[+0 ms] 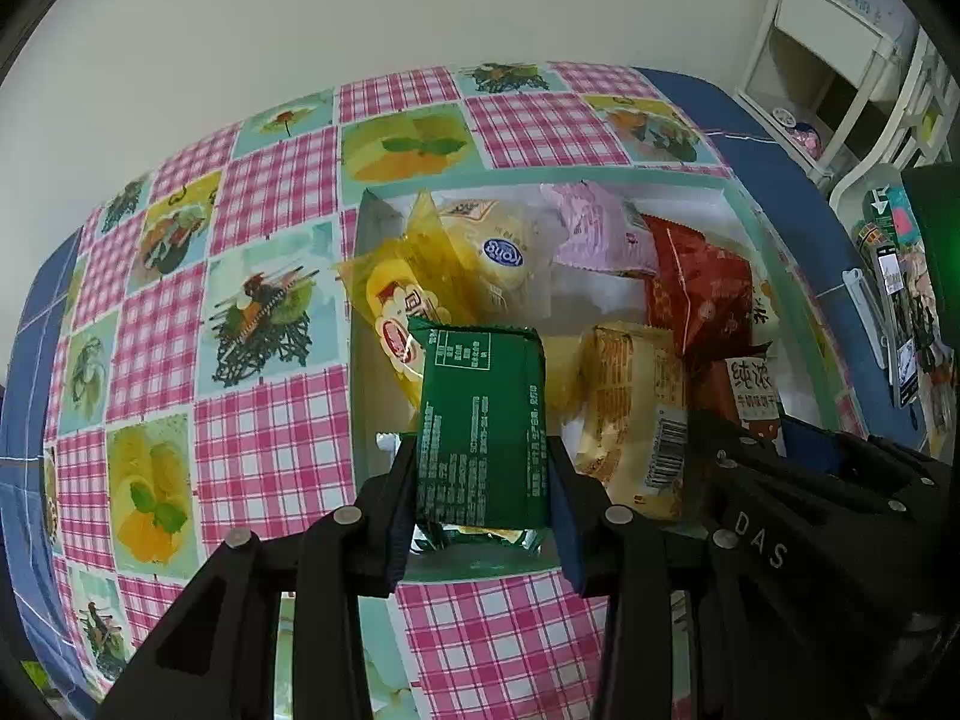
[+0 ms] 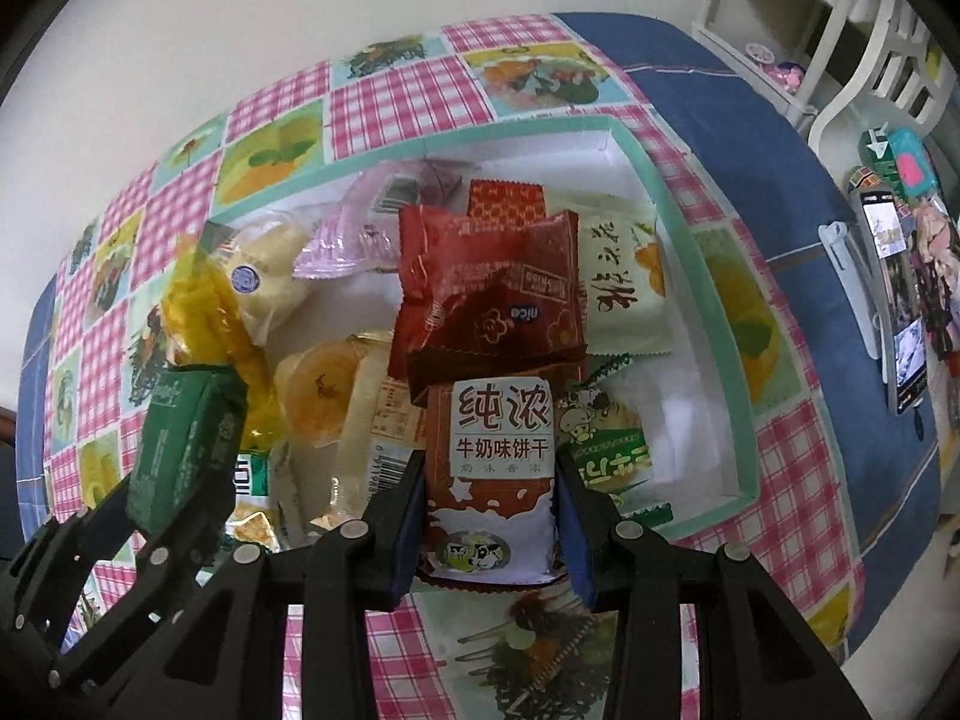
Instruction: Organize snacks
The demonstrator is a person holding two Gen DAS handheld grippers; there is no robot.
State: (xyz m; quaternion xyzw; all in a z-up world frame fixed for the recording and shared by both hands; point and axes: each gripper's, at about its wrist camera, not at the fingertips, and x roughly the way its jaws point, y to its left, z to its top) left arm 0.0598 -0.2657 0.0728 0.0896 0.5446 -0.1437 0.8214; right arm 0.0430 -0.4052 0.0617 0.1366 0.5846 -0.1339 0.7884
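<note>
My left gripper (image 1: 483, 462) is shut on a green snack pack (image 1: 483, 420), held over the near end of a mint-rimmed box (image 1: 738, 192); the same green snack pack (image 2: 186, 438) shows at the left of the right wrist view. My right gripper (image 2: 489, 480) is shut on a brown-and-white milk biscuit pack (image 2: 495, 468), also seen as a biscuit pack (image 1: 753, 390) at the right of the left wrist view. Inside the box (image 2: 678, 204) lie several snacks: a red pack (image 2: 486, 294), a pink pack (image 2: 366, 222), yellow packs (image 1: 420, 276) and a white pack (image 2: 624, 276).
The box rests on a pink-check tablecloth (image 1: 264, 456) with fruit pictures, over a blue cover (image 2: 750, 114). A white shelf unit (image 1: 834, 48) and a white chair (image 2: 870, 84) stand at the right. A phone (image 2: 894, 306) and small items lie at the table's right edge.
</note>
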